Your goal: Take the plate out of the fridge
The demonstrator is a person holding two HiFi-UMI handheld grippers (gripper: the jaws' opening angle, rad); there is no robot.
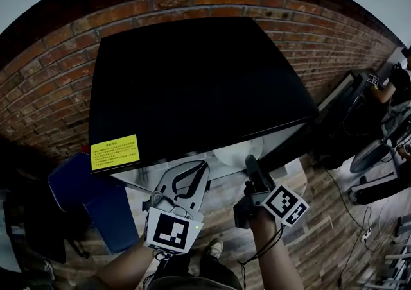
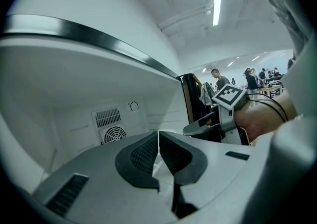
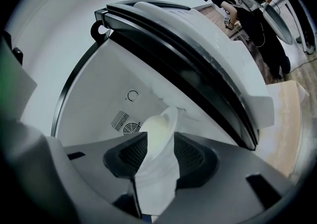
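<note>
**Item: white plate, held edge-on at the fridge mouth**

- Plate (image 3: 157, 125): white, smooth and glossy, thin, with a rounded rim. It stands on edge between your right gripper's (image 3: 159, 138) fingers, its far rim pointing into the fridge's white compartment.
- Right gripper fingers: closed onto the plate, one dark ribbed pad (image 3: 130, 154) pressed to each face. The gap is only as wide as the plate.
- Left gripper (image 2: 158, 135): fingers brought together, the ribbed pads (image 2: 143, 153) meeting along a thin line at the tips with nothing clamped between them. It sits just left of your right gripper, both at the near edge of the opening.
- Fridge (image 1: 192, 83): flat black top seen from above. The interior is white moulded plastic, with a round fan grille (image 3: 130, 128) and a slotted vent on the far wall and a small dial (image 3: 131, 96) above them.
- Door (image 3: 213, 69): swung open to the right, white liner edged with a dark rubber seal.
- Yellow label (image 1: 114, 152): rectangular, on the near left corner of the black top.
- Brick wall (image 1: 51, 90): rough red brick, behind the fridge.
</note>
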